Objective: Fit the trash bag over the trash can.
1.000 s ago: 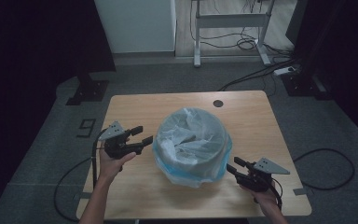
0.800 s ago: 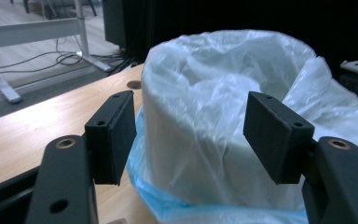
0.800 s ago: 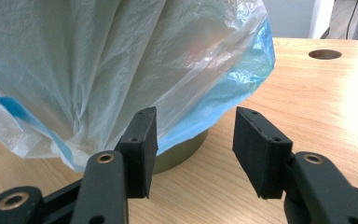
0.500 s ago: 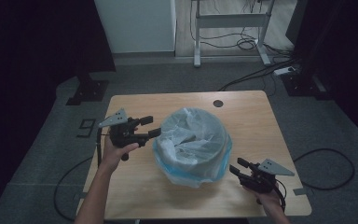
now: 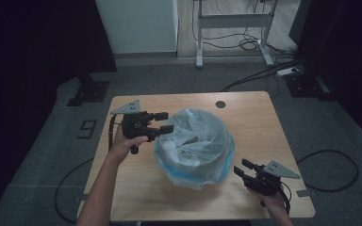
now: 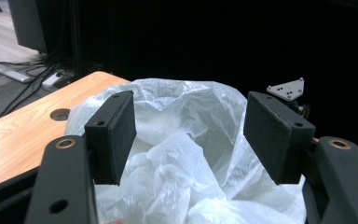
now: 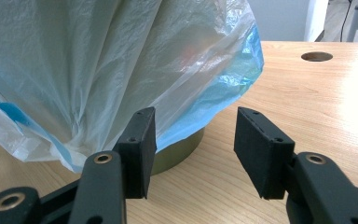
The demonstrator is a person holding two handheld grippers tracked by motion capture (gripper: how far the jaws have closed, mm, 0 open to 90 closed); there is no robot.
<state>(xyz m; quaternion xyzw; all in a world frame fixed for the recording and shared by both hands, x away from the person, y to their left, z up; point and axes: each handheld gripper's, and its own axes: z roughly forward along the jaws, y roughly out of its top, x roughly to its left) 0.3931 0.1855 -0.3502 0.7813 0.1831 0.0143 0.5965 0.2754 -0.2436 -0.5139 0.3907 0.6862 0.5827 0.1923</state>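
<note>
A round bin lined with a clear, blue-tinted plastic bag (image 5: 195,141) stands mid-table; the bag's loose skirt hangs over the rim down the sides. My left gripper (image 5: 165,122) hovers at the bin's left rim, open, jaws pointing across the crumpled bag (image 6: 186,102) with nothing pressed between the pads. My right gripper (image 5: 240,167) rests low near the table's front right, open, aimed at the bag's hanging edge (image 7: 98,60) and the bin's olive base (image 7: 182,151); its pads touch neither. The right gripper's grey plate (image 6: 286,88) shows beyond the bag.
The wooden table (image 5: 273,122) has a round cable hole (image 5: 220,104) at its far edge. On the floor behind it stand a desk frame (image 5: 231,28) and cables (image 5: 264,75). Bare wood lies right of the bin.
My left gripper has risen and moved away from the front edge, closer to the bin's rim. The right gripper and the bag have stayed put.
</note>
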